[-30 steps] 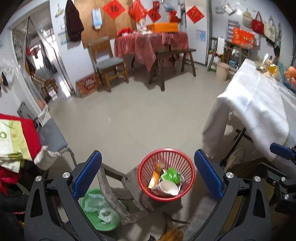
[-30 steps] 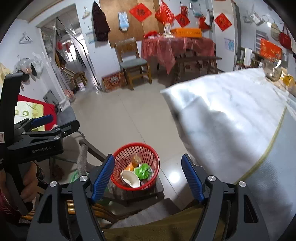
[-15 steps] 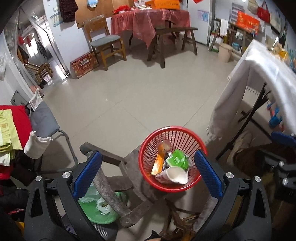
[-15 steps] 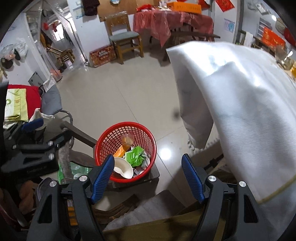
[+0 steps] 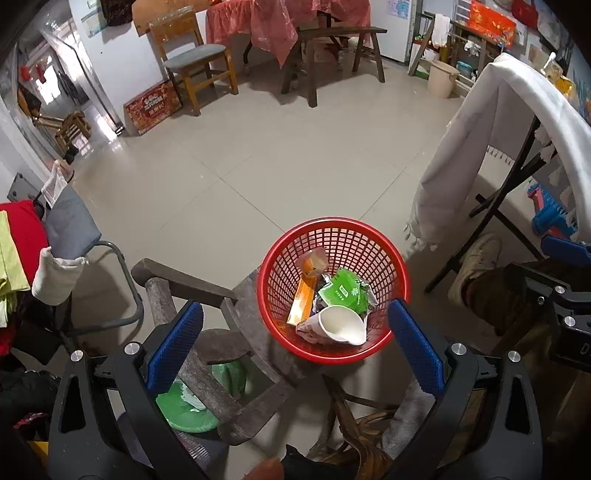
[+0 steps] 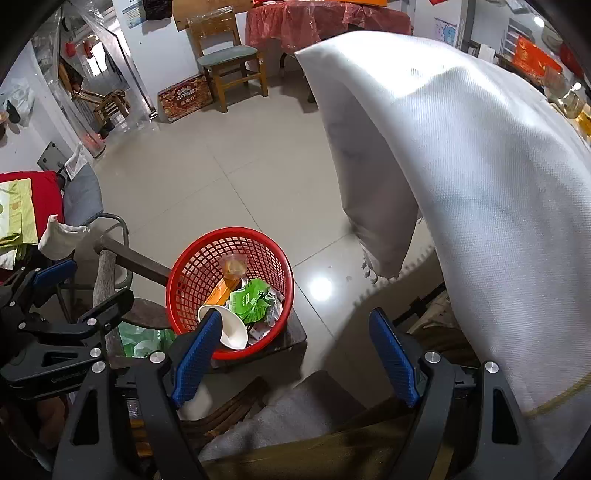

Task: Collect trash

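A red mesh basket (image 5: 354, 236) stands on a dark wooden stool (image 5: 255, 332). In it lie a white paper cup (image 5: 341, 325), a green packet (image 5: 343, 291), an orange wrapper (image 5: 303, 302) and a small clear cup (image 5: 312, 260). My left gripper (image 5: 295, 332) is open and empty, held above the basket. My right gripper (image 6: 295, 347) is open and empty, just right of the basket (image 6: 207, 254); its left finger overlaps the paper cup (image 6: 231, 328) in view. The left gripper shows at the left of the right wrist view (image 6: 55, 295).
A table under a white cloth (image 6: 480, 166) fills the right. A green bin bag (image 5: 184, 406) lies under the stool. A chair piled with clothes (image 5: 33, 236) stands left. A wooden chair (image 5: 195, 70), a red-covered table (image 5: 280, 18) and a cardboard box (image 5: 153, 107) are far back.
Both grippers have tilted down and moved nearer the basket, which now sits larger and higher in both views. Both stay open and empty. The trash in the basket has not moved.
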Tool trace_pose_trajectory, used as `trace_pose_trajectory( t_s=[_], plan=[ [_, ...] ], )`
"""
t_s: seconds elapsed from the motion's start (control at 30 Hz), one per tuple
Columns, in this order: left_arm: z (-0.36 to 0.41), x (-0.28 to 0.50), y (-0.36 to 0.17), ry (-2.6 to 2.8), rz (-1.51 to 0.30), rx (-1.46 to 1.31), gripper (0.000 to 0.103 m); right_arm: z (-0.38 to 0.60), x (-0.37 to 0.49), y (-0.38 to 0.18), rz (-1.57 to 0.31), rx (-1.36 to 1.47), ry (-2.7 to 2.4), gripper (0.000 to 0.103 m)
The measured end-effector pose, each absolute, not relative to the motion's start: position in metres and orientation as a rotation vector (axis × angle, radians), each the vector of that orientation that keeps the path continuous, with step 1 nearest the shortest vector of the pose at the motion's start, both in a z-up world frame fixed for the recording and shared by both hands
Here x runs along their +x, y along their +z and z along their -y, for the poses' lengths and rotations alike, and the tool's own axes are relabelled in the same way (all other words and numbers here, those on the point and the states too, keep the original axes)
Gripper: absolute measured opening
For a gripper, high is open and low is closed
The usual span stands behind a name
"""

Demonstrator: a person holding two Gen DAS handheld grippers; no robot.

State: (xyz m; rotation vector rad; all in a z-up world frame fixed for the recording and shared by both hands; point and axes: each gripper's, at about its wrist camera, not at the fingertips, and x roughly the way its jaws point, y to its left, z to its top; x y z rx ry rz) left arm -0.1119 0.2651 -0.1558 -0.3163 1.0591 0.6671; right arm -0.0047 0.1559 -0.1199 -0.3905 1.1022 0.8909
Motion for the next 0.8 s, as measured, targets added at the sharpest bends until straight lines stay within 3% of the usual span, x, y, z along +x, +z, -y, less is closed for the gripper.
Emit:
trace_pose_trajectory(
  t_s=[0.8],
  plan=[
    [-0.2648,-0.1105,-0.1560,0.658,-1.052,-0.337,0.096,-0.1615,-0.0094,-0.1204,-1.095,-0.423,0.901,0.081]
  ],
)
